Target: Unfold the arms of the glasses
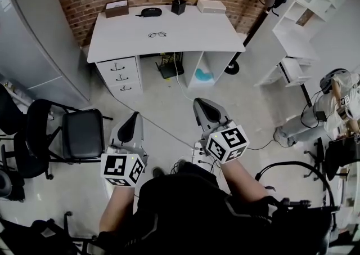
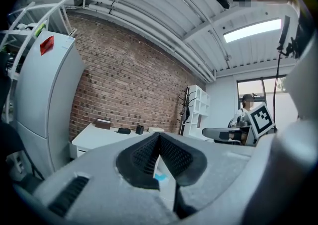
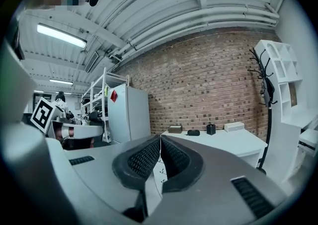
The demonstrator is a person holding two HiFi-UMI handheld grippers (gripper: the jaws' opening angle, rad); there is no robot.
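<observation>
A pair of dark thin-framed glasses lies on the white desk against the brick wall, far ahead of both grippers. My left gripper is held over the floor at the lower left, shut, with nothing between its pads. A little further forward at the centre, my right gripper is also shut and empty, its pads touching. In both gripper views the desk shows in the distance; the glasses are too small to make out there.
On the desk's back edge sit a brown box, a black glasses case, a black cup and a white box. A black chair stands left, a grey fridge beyond it, white shelves right.
</observation>
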